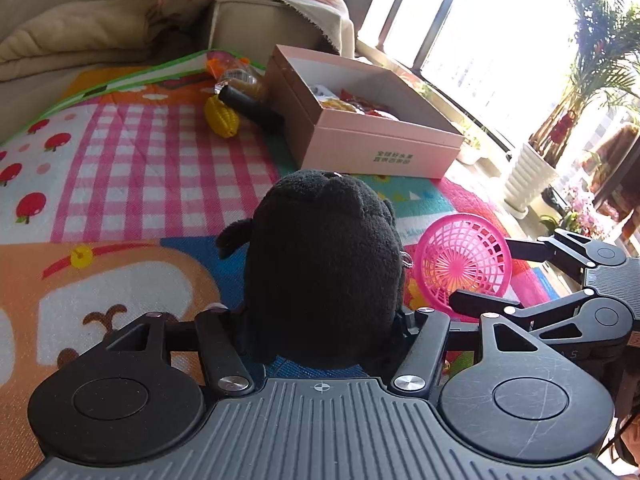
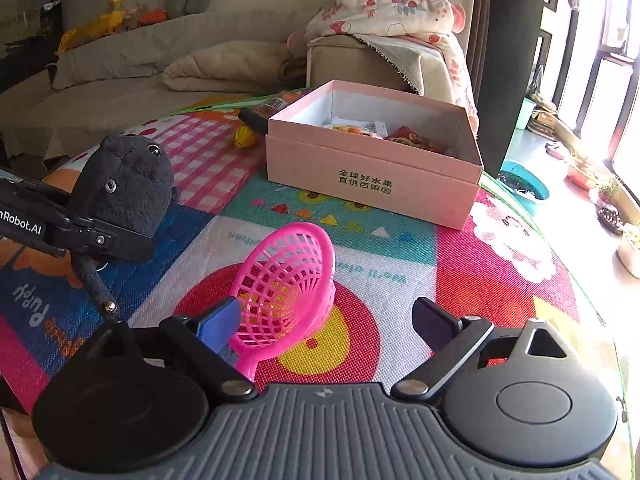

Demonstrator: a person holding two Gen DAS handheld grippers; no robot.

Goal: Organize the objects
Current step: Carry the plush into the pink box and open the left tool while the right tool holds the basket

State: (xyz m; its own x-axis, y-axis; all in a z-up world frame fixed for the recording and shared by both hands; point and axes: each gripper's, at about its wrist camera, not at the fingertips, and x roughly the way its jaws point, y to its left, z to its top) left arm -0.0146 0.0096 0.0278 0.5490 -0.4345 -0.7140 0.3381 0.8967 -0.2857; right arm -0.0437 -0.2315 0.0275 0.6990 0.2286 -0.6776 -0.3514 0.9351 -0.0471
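Sunlit living room: a beige sofa (image 2: 120, 64) with a folded quilt lines the back wall, and a floral blanket (image 2: 392, 12) drapes over its armrest. Spread on the floor before it lies a colourful play mat (image 2: 400, 272) printed with pink gingham, apples and circles. On the mat, toward the sofa, stands an open pink box (image 2: 372, 176) with green characters on its front wall; assorted small packets lie inside it. Left hand-held gripper (image 1: 324, 320), seen from the side in the right wrist view: pinching a black plush toy (image 1: 324, 264) from both sides and holding it clear of the mat, well short of the box. Right hand-held gripper (image 2: 326, 320): jaws spread wide, pads gripping nothing. A pink mesh basket (image 2: 288, 284) rests tilted on its side on the mat between those fingers, close against the blue-padded finger (image 2: 218, 322); whether it touches cannot be told. Its short handle points toward the camera. Beside the box's far left corner lie a yellow toy corn (image 1: 221, 119) and a black cylinder (image 1: 250, 108), touching each other.
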